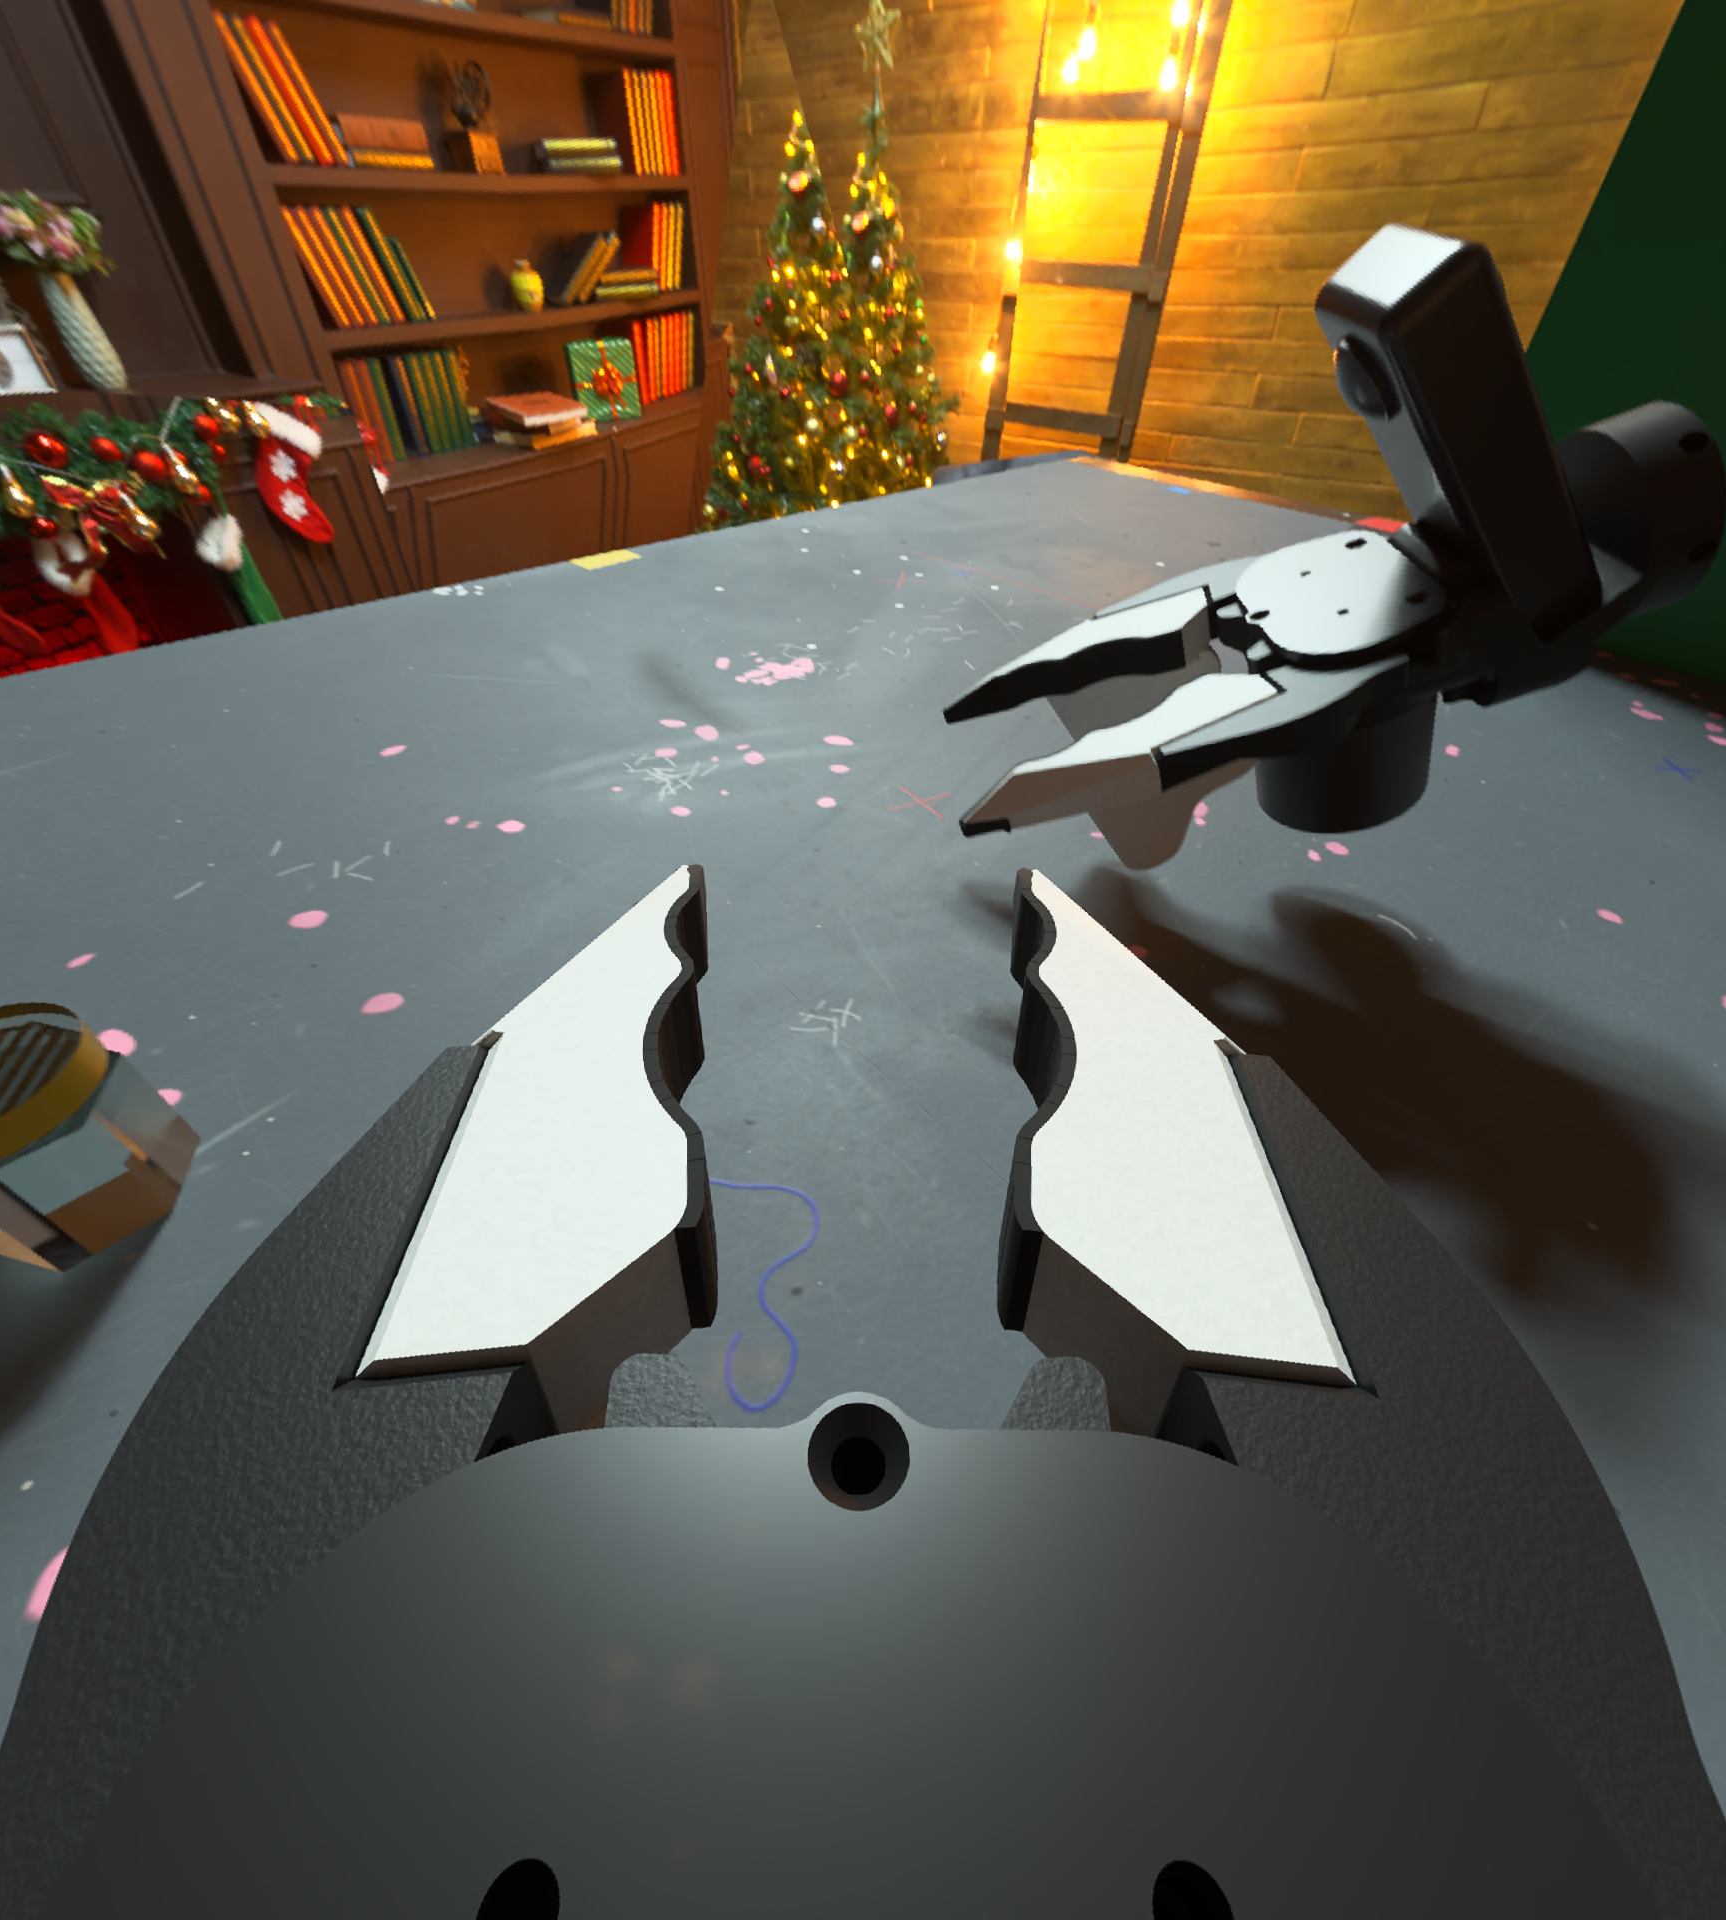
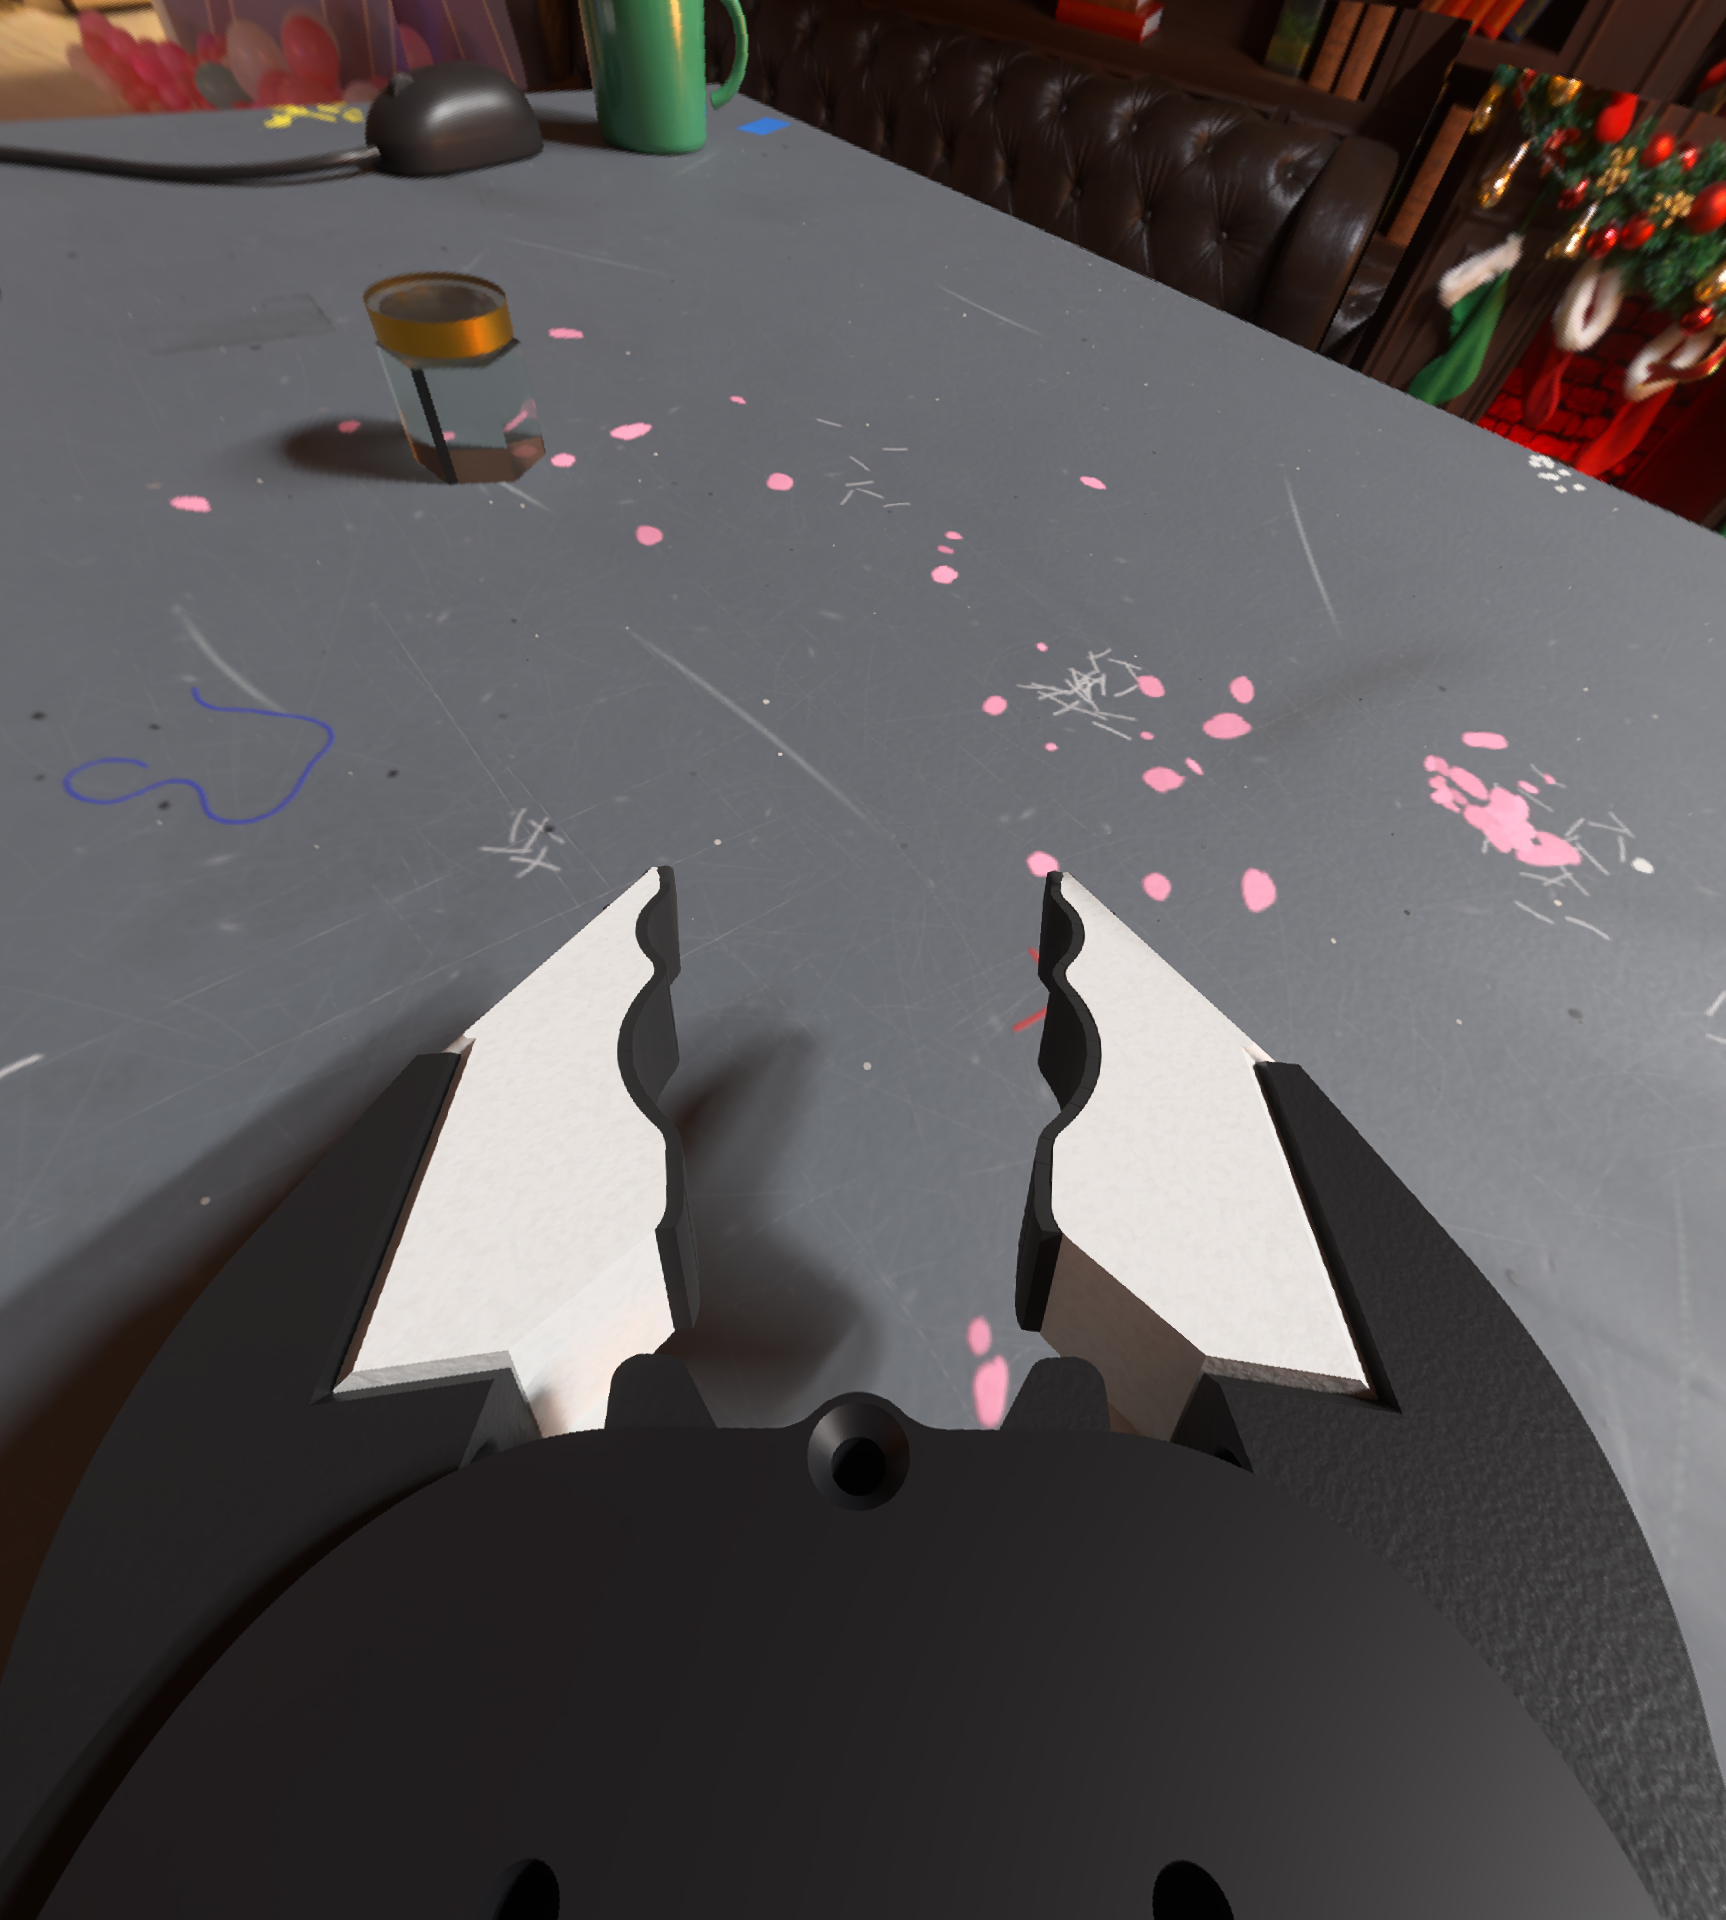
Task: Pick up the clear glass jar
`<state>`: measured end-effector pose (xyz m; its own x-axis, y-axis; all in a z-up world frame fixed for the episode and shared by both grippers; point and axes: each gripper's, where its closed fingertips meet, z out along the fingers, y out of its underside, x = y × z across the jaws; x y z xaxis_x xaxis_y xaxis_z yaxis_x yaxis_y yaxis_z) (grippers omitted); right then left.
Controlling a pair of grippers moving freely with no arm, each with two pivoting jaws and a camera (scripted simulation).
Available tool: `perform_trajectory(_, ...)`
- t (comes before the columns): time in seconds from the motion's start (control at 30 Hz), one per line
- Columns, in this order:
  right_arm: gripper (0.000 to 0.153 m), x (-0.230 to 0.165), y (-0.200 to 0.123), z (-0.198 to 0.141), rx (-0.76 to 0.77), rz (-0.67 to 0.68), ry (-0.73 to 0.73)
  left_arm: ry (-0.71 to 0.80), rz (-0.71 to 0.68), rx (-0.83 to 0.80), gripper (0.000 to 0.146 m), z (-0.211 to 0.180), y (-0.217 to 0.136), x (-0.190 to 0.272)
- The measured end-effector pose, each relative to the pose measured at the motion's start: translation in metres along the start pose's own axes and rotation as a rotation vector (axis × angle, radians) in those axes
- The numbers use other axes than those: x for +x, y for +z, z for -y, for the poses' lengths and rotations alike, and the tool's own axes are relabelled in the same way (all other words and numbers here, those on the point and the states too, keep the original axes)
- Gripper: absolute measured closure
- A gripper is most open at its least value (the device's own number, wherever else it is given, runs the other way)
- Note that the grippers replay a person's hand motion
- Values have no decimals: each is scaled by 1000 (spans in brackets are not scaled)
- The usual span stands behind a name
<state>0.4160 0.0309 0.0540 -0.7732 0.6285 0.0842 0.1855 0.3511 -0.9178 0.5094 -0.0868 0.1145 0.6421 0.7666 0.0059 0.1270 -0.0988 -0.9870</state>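
Both claws hovering spread, empty: left gripper (image 1: 857,883), right gripper (image 2: 857,883). Jar (image 2: 452,376) standing upright at 11 o'clock, ungrasped.

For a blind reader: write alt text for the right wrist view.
The open right claw hovers over a scratched grey table, empty. The clear glass jar with a gold lid stands upright ahead to its left, with a green mug beyond.
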Motion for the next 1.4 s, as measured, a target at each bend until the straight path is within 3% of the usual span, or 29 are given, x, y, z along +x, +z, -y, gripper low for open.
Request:
perform_trajectory(0.2,83,5,-7,6,40,-18,31,24,-1,-43,82,-6,0,21)
perform_trajectory(0.37,83,3,-9,4,28,-33,3,183,78,-154,82,-21,-2,26)
perform_trajectory(0.47,83,0,-11,4,27,-46,-29,223,95,-147,86,-11,-11,22)
perform_trajectory(0.57,82,-8,-8,-3,-25,-19,-38,194,134,-141,98,9,-25,-7)
perform_trajectory(0.73,81,-22,-5,-2,-29,7,-85,173,308,-258,87,24,-43,-100)
perform_trajectory(0.93,81,-27,-10,5,0,-7,-148,-28,374,-579,84,-25,-23,-195)
perform_trajectory(1.07,79,-32,-13,10,34,13,-167,-141,322,-712,84,-57,-2,-213)
perform_trajectory(1.23,79,-33,-15,14,45,10,-165,-98,309,-819,92,-75,9,-216)
perform_trajectory(1.4,80,-35,-14,13,38,7,-179,-87,301,-815,95,-77,12,-214)
